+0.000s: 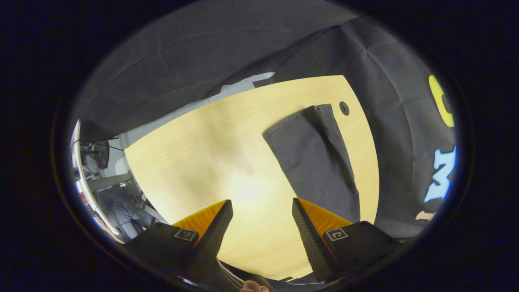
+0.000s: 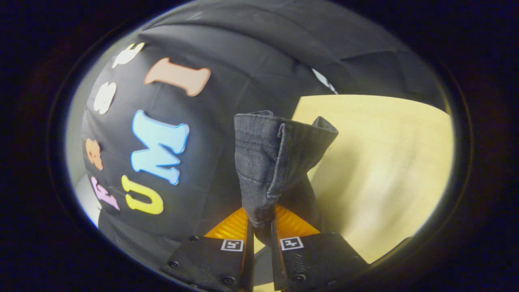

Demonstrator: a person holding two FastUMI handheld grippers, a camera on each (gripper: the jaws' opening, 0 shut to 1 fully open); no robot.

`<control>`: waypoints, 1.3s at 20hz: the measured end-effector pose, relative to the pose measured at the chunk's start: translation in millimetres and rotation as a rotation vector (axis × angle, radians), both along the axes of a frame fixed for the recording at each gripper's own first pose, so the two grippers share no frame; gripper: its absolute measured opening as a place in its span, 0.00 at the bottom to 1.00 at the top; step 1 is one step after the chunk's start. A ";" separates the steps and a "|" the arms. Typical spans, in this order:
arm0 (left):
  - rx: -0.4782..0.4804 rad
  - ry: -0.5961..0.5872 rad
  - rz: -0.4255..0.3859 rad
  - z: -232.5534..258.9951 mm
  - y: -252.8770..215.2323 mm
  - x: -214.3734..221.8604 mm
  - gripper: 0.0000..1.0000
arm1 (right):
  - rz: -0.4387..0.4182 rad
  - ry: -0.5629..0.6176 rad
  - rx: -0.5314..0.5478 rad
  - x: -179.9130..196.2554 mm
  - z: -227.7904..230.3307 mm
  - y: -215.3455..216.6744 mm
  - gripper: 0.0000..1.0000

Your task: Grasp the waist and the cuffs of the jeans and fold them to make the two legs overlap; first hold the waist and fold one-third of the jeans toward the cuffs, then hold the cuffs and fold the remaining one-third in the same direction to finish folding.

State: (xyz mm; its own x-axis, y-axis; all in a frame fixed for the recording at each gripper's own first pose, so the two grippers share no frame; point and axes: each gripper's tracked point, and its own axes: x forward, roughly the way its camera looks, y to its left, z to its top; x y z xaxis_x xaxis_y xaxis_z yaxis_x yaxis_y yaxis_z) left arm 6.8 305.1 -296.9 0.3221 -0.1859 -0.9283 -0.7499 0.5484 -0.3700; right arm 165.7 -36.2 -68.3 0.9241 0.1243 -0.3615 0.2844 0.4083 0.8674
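Dark grey jeans (image 1: 314, 158) lie flat on the light wooden table (image 1: 211, 154) in the left gripper view, to the right of centre, reaching toward the far edge. My left gripper (image 1: 261, 211) hovers above the bare tabletop to the left of the jeans, its orange-and-black fingers wide apart with nothing between them. In the right gripper view, my right gripper (image 2: 261, 225) is shut on a bunched end of the jeans (image 2: 269, 162), which stands up from the fingers with its stitched hem showing, lifted beside the table (image 2: 385, 162).
A small round hole (image 1: 344, 108) is in the table near the jeans' far end. The black cloth wall (image 1: 405, 121) hangs close behind the table's right edge. A person's fingertip (image 1: 253, 287) shows at the bottom of the left gripper view. Equipment and cables (image 1: 97, 154) stand off to the left.
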 end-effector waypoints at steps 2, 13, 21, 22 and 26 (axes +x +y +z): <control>-0.004 0.005 0.010 -2.5 9.9 -1.5 1.00 | 0.106 -0.052 -0.019 12.5 14.0 74.3 0.18; 0.108 -0.222 -0.139 16.4 48.2 43.5 0.99 | 0.506 0.378 -0.021 4.1 -112.7 301.2 0.18; 0.298 -0.159 -0.490 -20.7 48.7 124.9 0.99 | 0.666 0.403 -0.152 -14.5 -18.8 225.2 0.97; 0.313 -0.152 -0.554 -22.7 40.4 127.0 0.99 | 0.671 0.399 -0.177 -8.3 -0.1 216.2 0.97; 0.308 -0.079 -0.793 -42.8 4.4 127.6 0.98 | 0.595 0.440 -0.152 5.1 13.0 192.2 0.96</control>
State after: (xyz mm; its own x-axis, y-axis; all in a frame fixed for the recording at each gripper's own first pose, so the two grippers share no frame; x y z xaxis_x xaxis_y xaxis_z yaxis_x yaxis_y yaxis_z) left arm 134.5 309.4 -339.7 0.2687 -0.1268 -0.9549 -0.0797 0.9850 -0.1532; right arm 170.9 156.0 -55.3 0.4833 0.4762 -0.7346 0.2858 0.7073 0.6465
